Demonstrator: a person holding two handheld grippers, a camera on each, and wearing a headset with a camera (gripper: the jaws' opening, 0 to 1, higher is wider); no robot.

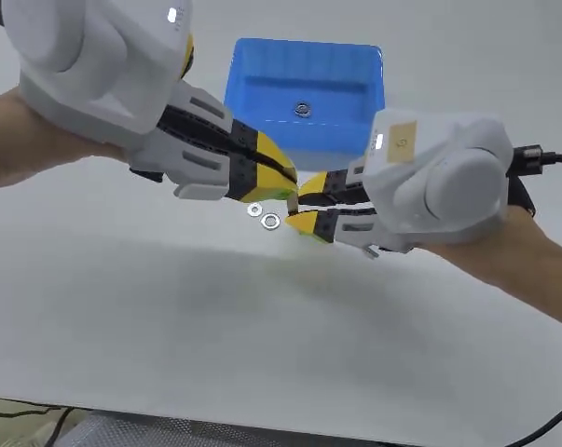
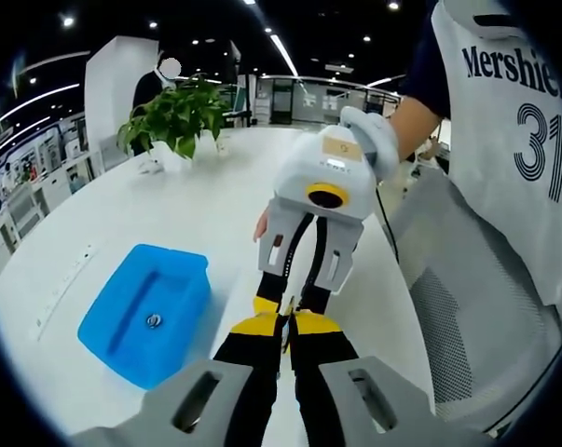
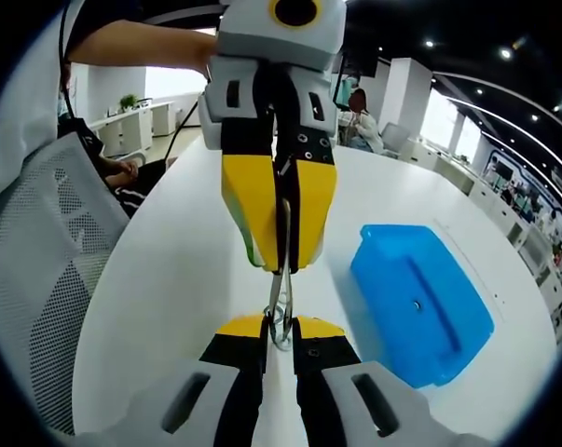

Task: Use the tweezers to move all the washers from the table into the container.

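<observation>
Well, smooth white table point(image 1: 169, 317) carries everything. Blue rectangular plastic container point(image 1: 350, 88), glossy w/ a raised rim, sits at its far side. Left gripper point(image 1: 282, 186), white shell w/ black fingers and yellow tips, comes in from the left; its jaws are pressed together on the thin silver metal tweezers point(image 3: 281, 279). Right gripper point(image 1: 299, 207), same build, faces it tip to tip. Its jaws stand a narrow gap apart w/ the tweezers' other end btwn them; can't tell if they clamp it. Small flat metal ring washer point(image 1: 254, 210) lies on the table just beside the tips, a second table washer point(image 1: 270, 222) right next to it. A third washer point(image 1: 303, 110) lies inside the container.
</observation>
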